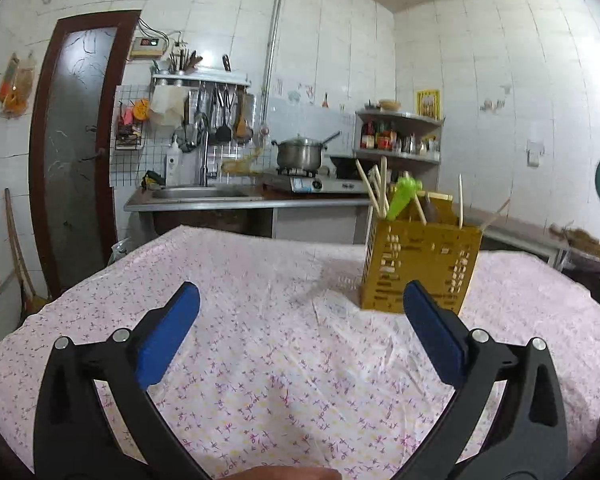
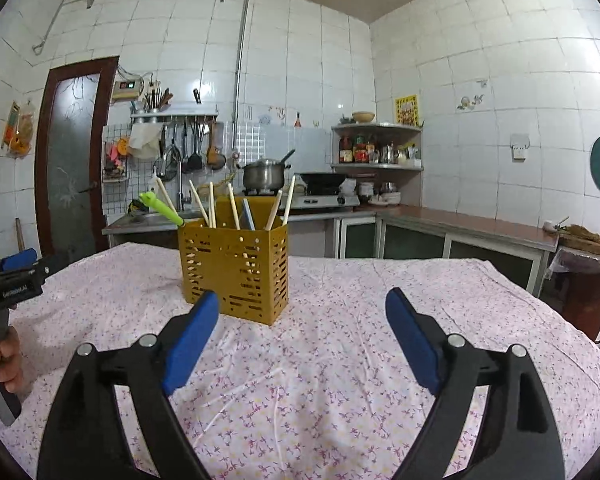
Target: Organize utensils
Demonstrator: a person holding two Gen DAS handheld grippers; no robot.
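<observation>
A yellow slotted utensil holder (image 2: 236, 274) stands upright on the table with the pink floral cloth (image 2: 332, 360). It holds several pale chopsticks (image 2: 231, 210) and a green-handled utensil (image 2: 160, 210) that leans left. It also shows in the left wrist view (image 1: 420, 268), with the green utensil (image 1: 402, 198). My left gripper (image 1: 302, 300) is open and empty, its right pad near the holder's base. My right gripper (image 2: 302, 304) is open and empty, just in front and right of the holder. The left gripper also shows in the right wrist view (image 2: 18, 262), at the far left.
Beyond the table runs a kitchen counter with a sink (image 1: 196, 192), a gas stove with a steel pot (image 2: 264, 176) and a black wok (image 2: 324, 180). A corner shelf (image 2: 376, 148) holds bottles. A brown door (image 2: 70, 156) is at the left.
</observation>
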